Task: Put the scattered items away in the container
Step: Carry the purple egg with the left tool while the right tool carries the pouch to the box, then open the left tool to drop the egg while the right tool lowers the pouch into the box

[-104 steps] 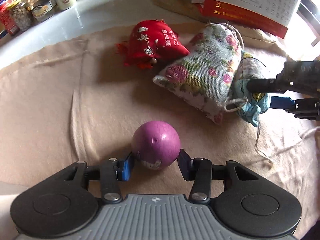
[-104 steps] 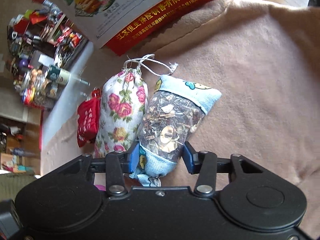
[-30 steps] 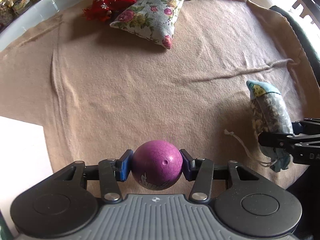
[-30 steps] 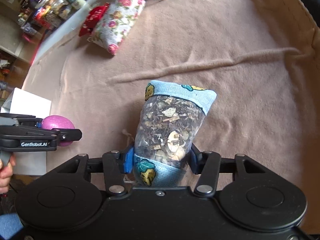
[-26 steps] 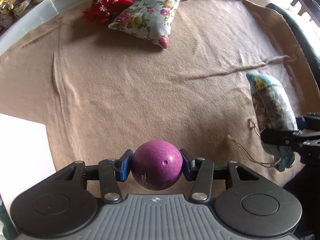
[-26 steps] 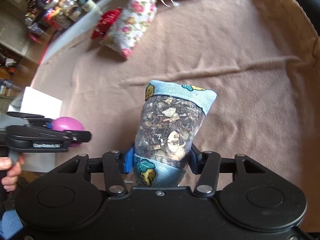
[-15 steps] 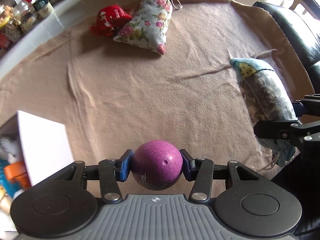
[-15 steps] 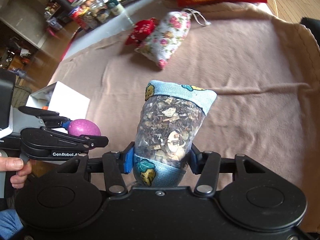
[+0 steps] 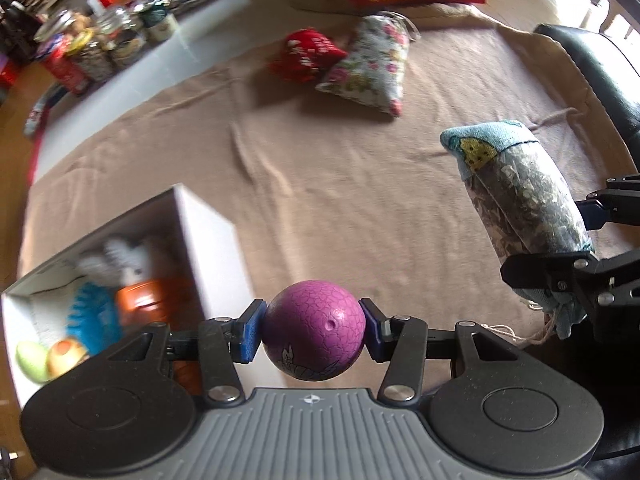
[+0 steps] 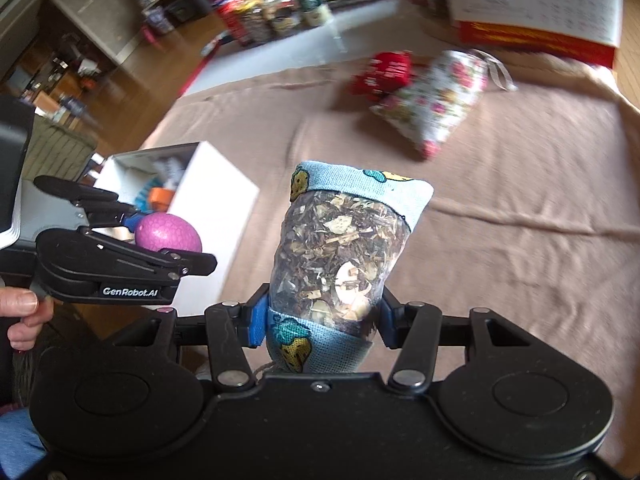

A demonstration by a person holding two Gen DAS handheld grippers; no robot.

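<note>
My left gripper (image 9: 312, 330) is shut on a purple ball (image 9: 314, 330) and holds it in the air just right of a white box (image 9: 208, 236). The box holds several small toys. My right gripper (image 10: 320, 322) is shut on a blue herb pouch with a clear window (image 10: 340, 264), held upright above the cloth. From the right wrist view the left gripper (image 10: 160, 252) with the ball (image 10: 166, 234) is at the left, beside the box (image 10: 216, 200). The pouch (image 9: 516, 196) shows at the right in the left wrist view.
A floral pouch (image 9: 368, 66) and a red pouch (image 9: 308, 54) lie at the far side of the tan cloth (image 9: 340, 200). Jars (image 9: 100, 52) and a calendar box (image 10: 536, 8) stand beyond. A black chair (image 9: 592, 64) is at the right.
Both grippers have moved back and to the left with their loads. The white box has come into view at the left, with its inside now showing.
</note>
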